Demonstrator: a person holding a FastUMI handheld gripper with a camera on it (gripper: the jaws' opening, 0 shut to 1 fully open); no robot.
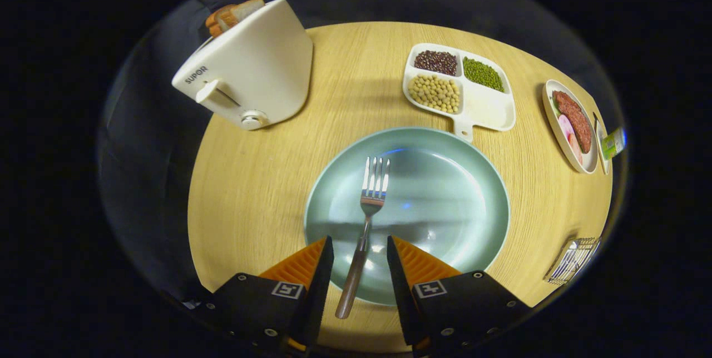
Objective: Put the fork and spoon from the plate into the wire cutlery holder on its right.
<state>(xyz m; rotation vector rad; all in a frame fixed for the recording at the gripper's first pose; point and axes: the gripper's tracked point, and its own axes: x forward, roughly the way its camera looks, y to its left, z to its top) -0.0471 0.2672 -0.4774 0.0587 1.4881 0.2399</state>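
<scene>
Tongs [360, 247] spread wide, fork [364, 224] handle between them, untouched.

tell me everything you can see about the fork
The fork looks like shiny metal, with four tines and a slim neck that widens into a darker, brownish handle. It lies flat on the pale green plate, tines pointing away from the gripper towards the divided bean tray. Its handle end sticks out past the plate's near rim, over the wooden table. The handle runs between the open fingers, which stand on either side of it with gaps, so nothing grips it yet.
</scene>
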